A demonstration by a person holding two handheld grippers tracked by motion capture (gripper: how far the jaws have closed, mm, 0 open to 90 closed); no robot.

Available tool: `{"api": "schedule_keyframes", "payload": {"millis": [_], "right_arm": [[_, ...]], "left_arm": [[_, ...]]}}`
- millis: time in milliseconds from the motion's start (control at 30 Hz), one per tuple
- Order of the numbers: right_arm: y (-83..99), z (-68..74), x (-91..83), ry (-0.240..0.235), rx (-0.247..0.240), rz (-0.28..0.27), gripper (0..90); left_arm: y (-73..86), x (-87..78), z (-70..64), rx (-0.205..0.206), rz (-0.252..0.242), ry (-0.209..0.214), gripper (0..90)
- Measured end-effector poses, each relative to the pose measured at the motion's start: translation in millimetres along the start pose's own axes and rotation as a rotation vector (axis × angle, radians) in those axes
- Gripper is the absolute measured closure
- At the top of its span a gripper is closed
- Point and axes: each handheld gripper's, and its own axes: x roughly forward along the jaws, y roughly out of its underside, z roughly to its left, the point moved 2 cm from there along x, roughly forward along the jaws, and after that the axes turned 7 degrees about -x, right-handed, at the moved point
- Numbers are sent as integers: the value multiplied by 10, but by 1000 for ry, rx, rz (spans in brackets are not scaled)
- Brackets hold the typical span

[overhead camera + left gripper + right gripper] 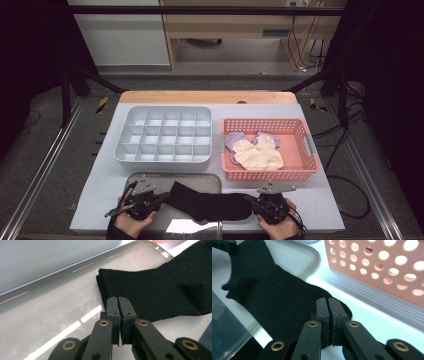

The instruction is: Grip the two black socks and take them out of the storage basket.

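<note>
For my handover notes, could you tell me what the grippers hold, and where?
A black knitted sock: left gripper pinches its ribbed cuff, right gripper its toe end.

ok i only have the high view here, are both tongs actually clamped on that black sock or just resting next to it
Observer: Both are clamped. In the left gripper view the left tongs are pressed shut on the ribbed cuff edge of the black sock.
Operator: and the right one, which end has it got
Observer: The right tongs are shut on the rounded toe end, which lies on the white table between the tray and the pink basket.
Operator: is the cuff one layer or doubled
Observer: The cuff looks stacked, with several ribbed edges at its corner, lying on the metal tray.
</note>
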Motion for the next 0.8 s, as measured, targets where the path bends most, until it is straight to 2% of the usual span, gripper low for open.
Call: {"api": "schedule_keyframes", "payload": {"millis": [200, 300, 367, 433, 500, 600, 667, 800], "right_arm": [[12, -44, 55, 27, 0, -22, 877], [33, -55, 118, 30, -5, 3, 868], [47, -51, 137, 36, -11, 10, 835], [42, -54, 104, 37, -14, -7, 802], [34, -54, 25, 33, 0, -51, 771], [61, -71, -63, 35, 19, -75, 736], [106, -75, -57, 25, 37, -66, 724], [196, -86, 13, 35, 56, -33, 691]], "left_arm": [[0, 5, 1, 6, 5, -2, 871], [0, 5, 2, 8, 4, -2, 871], [-1, 3, 0, 6, -1, -3, 865], [-4, -10, 5, 4, -11, -5, 835], [-11, -22, 14, -1, -30, -10, 793], [-12, -21, 30, -5, -39, -24, 731], [-4, -8, 31, -7, -34, -27, 702], [21, 33, 25, -4, -18, -27, 682]]}}
